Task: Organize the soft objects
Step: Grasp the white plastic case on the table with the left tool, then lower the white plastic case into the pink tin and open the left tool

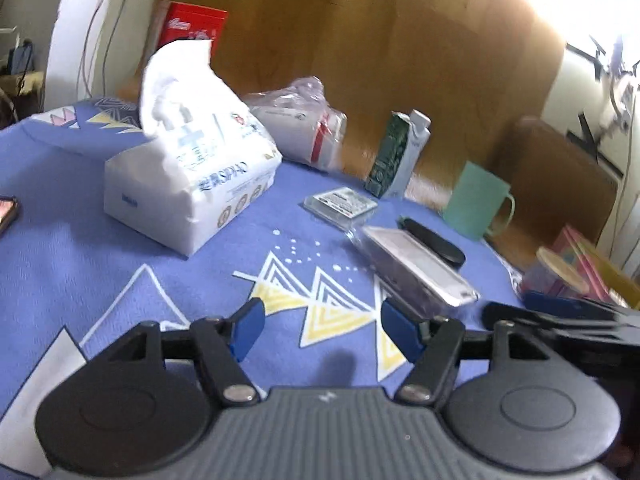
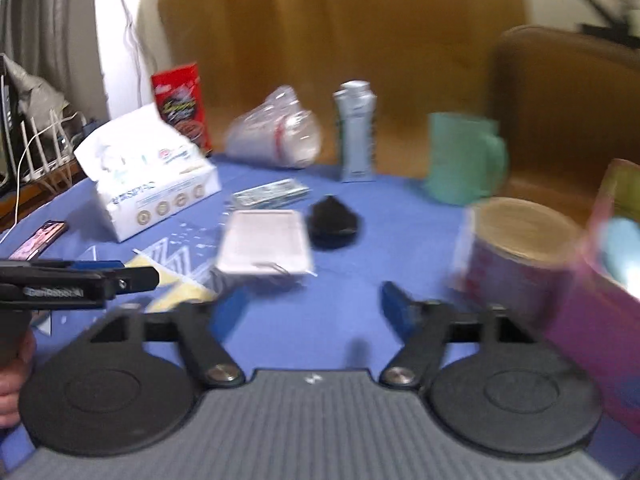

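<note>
A: We're over a blue cloth (image 1: 80, 240) w/ white and yellow triangle print, wood panel (image 1: 400, 60) behind it. Landmark: the tissue pack (image 1: 188, 184).

B: Agreed. Our left gripper (image 1: 320, 330) has its jaws partway apart, nothing between the blue pads, only cloth under them. Right gripper (image 2: 314, 306) jaws stand wide, also empty.

A: What does the left view give that the right doesn't?

B: Sharper detail: green-and-white carton (image 1: 398, 156) right of the tissue pack, slim clear case (image 1: 340, 204) between pack and carton, nearer us. The right gripper's arm pokes in at the far right edge.

A: And the right view, blurred, shows a person's hand (image 2: 12, 376) at the left edge on the left gripper's handle, plus a pink box (image 2: 600, 280) far right of the pack w/ a round lidded tub (image 2: 520, 256) touching it.

B: Count, both views: one tissue pack, one red box (image 1: 192, 28) behind it, one clear plastic bag (image 1: 304, 124) just right of it, one carton, one green mug (image 1: 476, 200), one flat silver case (image 1: 420, 272), one black item (image 1: 434, 242) beside that, one phone (image 1: 6, 212) left of the pack.

A: Tissue pack sits upright on the cloth, well apart from both grippers, one sheet sticking up.
</note>
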Demonstrator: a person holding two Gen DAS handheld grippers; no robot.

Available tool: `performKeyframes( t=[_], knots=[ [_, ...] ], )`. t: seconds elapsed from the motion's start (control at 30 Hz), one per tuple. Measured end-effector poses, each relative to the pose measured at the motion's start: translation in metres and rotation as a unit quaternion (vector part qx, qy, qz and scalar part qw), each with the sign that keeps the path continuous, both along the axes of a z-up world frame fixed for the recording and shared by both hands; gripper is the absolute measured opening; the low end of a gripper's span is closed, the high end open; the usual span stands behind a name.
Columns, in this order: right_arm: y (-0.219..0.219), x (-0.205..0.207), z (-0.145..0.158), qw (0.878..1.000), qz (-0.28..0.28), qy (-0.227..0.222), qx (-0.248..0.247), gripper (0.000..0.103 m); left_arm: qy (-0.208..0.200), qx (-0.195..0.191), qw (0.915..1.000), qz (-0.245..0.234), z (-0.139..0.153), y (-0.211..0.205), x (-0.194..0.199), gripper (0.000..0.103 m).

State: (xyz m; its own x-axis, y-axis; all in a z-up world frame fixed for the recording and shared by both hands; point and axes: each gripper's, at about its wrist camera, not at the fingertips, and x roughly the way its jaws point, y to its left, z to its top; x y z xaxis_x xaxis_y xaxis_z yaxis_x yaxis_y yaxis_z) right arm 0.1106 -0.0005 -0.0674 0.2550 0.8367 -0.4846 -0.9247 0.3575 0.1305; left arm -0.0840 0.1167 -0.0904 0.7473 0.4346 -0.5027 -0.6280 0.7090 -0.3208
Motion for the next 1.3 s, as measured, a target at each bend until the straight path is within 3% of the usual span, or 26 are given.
performKeyframes(
  t=[0.13, 0.2, 0.23, 0.37, 0.5, 0.6, 0.7, 0.83, 0.93, 1.0, 1.07, 1.1, 1.13, 1.23, 1.3],
  knots=[
    [0.043, -0.006, 0.000, 0.999, 0.016, -0.020, -0.036, 0.089, 0.011, 0.015, 0.9998, -0.006, 0.002, -0.003, 0.003, 0.070],
    [0.053, -0.006, -0.004, 0.998, 0.022, -0.017, -0.057, 0.070, 0.009, 0.015, 0.9998, -0.009, 0.002, -0.004, 0.003, 0.071],
    [0.051, -0.004, -0.005, 0.998, 0.016, -0.008, -0.054, 0.070, 0.007, 0.012, 0.9999, -0.010, 0.002, -0.005, 0.004, 0.071],
    [0.022, 0.009, 0.001, 0.996, 0.016, 0.081, -0.015, 0.069, -0.002, 0.003, 0.9999, -0.013, -0.001, -0.003, 0.004, 0.072],
    [-0.025, 0.024, -0.010, 0.978, 0.028, 0.202, 0.030, 0.069, -0.009, -0.001, 0.9997, -0.023, -0.001, -0.004, 0.003, 0.072],
    [-0.062, 0.023, -0.015, 0.973, 0.026, 0.225, 0.048, 0.069, -0.014, -0.011, 0.9991, -0.038, -0.001, -0.006, 0.003, 0.072],
    [-0.090, 0.005, -0.014, 0.988, 0.012, 0.148, 0.042, 0.069, -0.033, -0.053, 0.9941, -0.089, 0.000, -0.015, 0.007, 0.075],
    [-0.117, -0.029, -0.017, 0.999, 0.007, 0.032, 0.009, 0.069, -0.051, -0.114, 0.9730, -0.194, 0.006, -0.044, 0.029, 0.081],
    [-0.133, -0.044, -0.021, 1.000, 0.008, -0.001, 0.000, 0.070, -0.030, -0.111, 0.9614, -0.250, 0.014, -0.070, 0.054, 0.081],
    [-0.140, -0.048, -0.024, 1.000, -0.001, -0.012, -0.006, 0.073, -0.011, -0.112, 0.9542, -0.277, 0.014, -0.085, 0.069, 0.074],
    [-0.143, -0.048, -0.028, 1.000, -0.005, -0.008, -0.007, 0.075, 0.012, -0.108, 0.9520, -0.286, 0.008, -0.099, 0.082, 0.061],
    [-0.150, -0.045, -0.028, 1.000, -0.006, -0.006, -0.005, 0.074, 0.013, -0.089, 0.9553, -0.282, 0.010, -0.106, 0.083, 0.056],
    [-0.150, -0.045, -0.028, 1.000, -0.006, -0.008, -0.003, 0.069, 0.023, -0.084, 0.9534, -0.289, 0.009, -0.111, 0.088, 0.046],
    [-0.152, -0.047, -0.027, 1.000, -0.014, -0.021, 0.014, 0.069, 0.026, -0.085, 0.9488, -0.303, 0.018, -0.122, 0.097, 0.045],
    [-0.158, -0.049, -0.023, 0.997, -0.033, -0.050, 0.038, 0.069, 0.017, -0.051, 0.9462, -0.319, 0.035, -0.135, 0.107, 0.045]
  ],
)
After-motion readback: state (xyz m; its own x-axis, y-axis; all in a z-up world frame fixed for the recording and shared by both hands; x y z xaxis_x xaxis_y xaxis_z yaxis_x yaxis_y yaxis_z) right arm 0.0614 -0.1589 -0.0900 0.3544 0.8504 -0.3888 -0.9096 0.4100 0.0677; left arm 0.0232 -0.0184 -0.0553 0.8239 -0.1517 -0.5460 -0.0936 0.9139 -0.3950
